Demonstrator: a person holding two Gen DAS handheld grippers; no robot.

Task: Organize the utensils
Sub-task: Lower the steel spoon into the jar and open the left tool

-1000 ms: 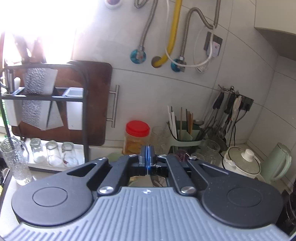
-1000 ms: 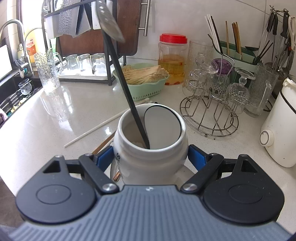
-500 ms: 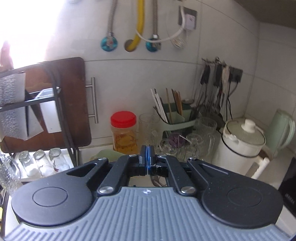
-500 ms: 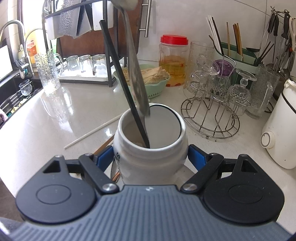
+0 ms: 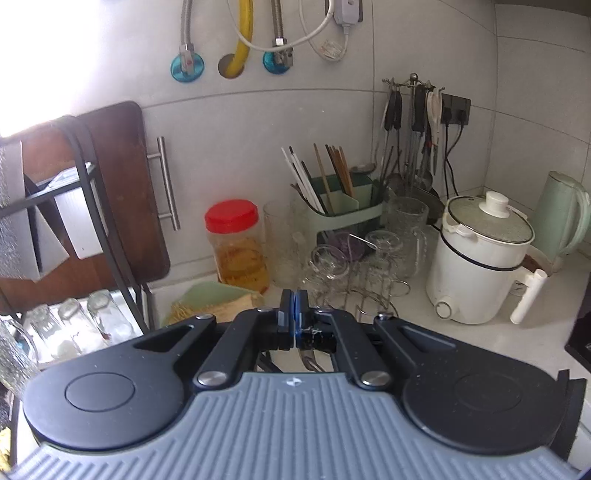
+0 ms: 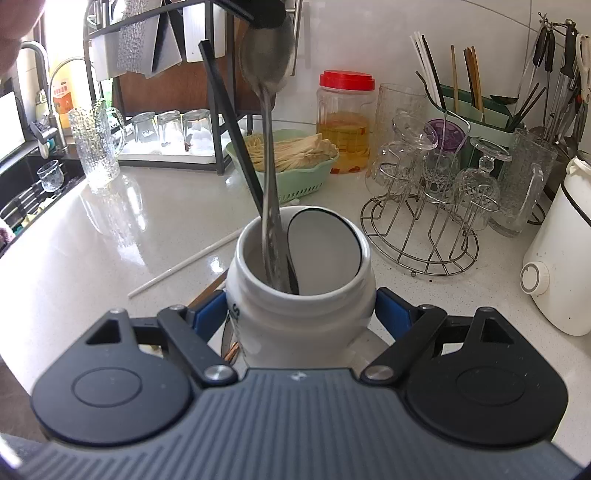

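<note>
My right gripper (image 6: 300, 316) is shut on a white ceramic jar (image 6: 258, 332) standing on the counter. A black chopstick (image 6: 229, 122) leans out of the jar to the upper left. A metal spoon (image 6: 267, 62) stands bowl-up with its handle down inside the jar. My left gripper (image 6: 264, 16) is shut on the bowl end from above. In the left wrist view the left gripper (image 5: 293, 314) shows its pads pressed together, with the spoon (image 5: 306, 360) hanging below them. A white chopstick (image 6: 184, 266) and wooden chopsticks (image 6: 210, 290) lie on the counter left of the jar.
A wire rack of upturned glasses (image 6: 421, 236) stands right of the jar, with a white cooker (image 6: 561, 258) beyond it. Behind are a green basket (image 6: 295, 173), a red-lidded jar (image 6: 345, 122) and a green utensil caddy (image 6: 476, 107). A sink (image 6: 33, 192) lies at the left.
The left gripper has come down with the spoon, and the handle has slid into the jar beside the black chopstick. The right gripper and jar have not moved.
</note>
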